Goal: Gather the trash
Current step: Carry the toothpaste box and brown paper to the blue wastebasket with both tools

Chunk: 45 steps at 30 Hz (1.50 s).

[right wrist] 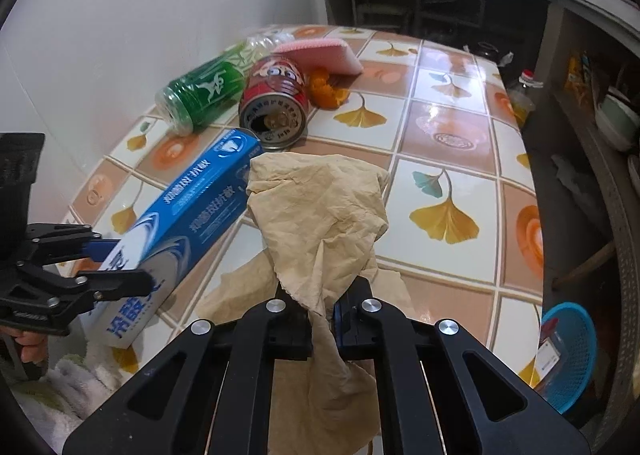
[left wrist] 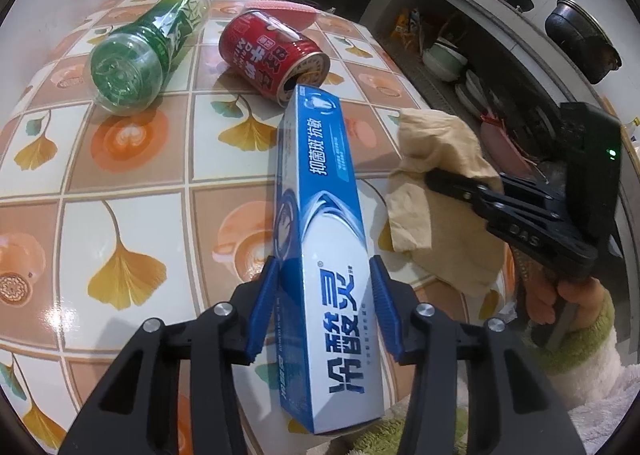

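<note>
My left gripper [left wrist: 323, 283] is shut on a blue and white toothpaste box [left wrist: 320, 223] and holds it lengthwise above the tiled table [left wrist: 120, 159]; the box also shows in the right wrist view [right wrist: 188, 223]. My right gripper [right wrist: 322, 315] is shut on a crumpled tan paper napkin [right wrist: 320, 215], lifted near the table's front edge; the napkin also shows in the left wrist view [left wrist: 436, 175]. A green plastic bottle [left wrist: 148, 51] and a red drink can [left wrist: 268, 51] lie on their sides at the far end of the table.
A pink sponge [right wrist: 324, 53] and orange peel [right wrist: 326, 89] lie behind the can. A blue basket [right wrist: 568, 359] stands on the floor to the right. Dark shelves with bowls and pots [left wrist: 452, 59] run along the right side. A white wall is at the left.
</note>
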{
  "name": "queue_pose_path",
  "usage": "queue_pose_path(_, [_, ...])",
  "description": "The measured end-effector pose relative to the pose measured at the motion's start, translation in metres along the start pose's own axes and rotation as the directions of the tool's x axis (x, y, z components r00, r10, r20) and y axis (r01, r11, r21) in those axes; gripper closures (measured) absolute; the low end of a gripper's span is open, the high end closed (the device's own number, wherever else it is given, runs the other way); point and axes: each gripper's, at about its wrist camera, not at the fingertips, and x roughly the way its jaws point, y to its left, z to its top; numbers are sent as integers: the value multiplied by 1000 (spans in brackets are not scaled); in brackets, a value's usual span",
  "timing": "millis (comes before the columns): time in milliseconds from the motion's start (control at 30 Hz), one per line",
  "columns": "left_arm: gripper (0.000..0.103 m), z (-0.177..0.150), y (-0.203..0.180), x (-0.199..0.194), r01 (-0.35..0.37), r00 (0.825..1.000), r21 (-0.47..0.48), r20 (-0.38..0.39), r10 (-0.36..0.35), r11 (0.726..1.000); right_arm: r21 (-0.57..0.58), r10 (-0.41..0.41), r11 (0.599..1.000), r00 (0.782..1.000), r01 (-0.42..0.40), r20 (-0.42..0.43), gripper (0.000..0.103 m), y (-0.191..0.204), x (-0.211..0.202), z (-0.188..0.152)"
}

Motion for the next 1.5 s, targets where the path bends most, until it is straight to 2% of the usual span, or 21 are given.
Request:
queue_pose_path(267, [64,1,-6,-7,-57,998,-10,35,58,998,44,41,998,998,-43,44,97,-8,-12,-9])
queue_pose_path(600, [66,5,-24,-24,-67,993,10,100,65,998,95,60,993,993,-70,106,97,-24,-38,-19])
queue_pose_path(733, [66,9,-37,-33,-43,991,33,129,38,999,149,69,985,988,-90,140,97,-34,-53,-25])
queue_pose_path(867, [66,18,-60,-38,-4,990,97,142,-10,995,194,51,977,979,-90,195,97,-44,-73,-31])
queue_pose_path(1033, [67,35,-98,-33,63,988,184,125,-87,981,275,-8,959,965,-67,263,97,-71,-104,-48])
queue_pose_path(1133, [67,51,-135,-22,114,984,256,102,-144,960,343,-71,939,954,-35,291,97,-96,-125,-63])
queue_pose_path(1267, [67,72,-192,7,219,971,333,15,-238,917,464,-186,885,937,30,295,97,-138,-150,-92])
queue_pose_path(1400, [67,91,-247,49,307,952,371,-102,-290,876,625,-289,776,927,81,239,97,-184,-158,-132])
queue_pose_path(1500, [67,98,-289,85,339,940,415,-186,-286,844,718,-337,687,925,113,176,97,-212,-152,-165])
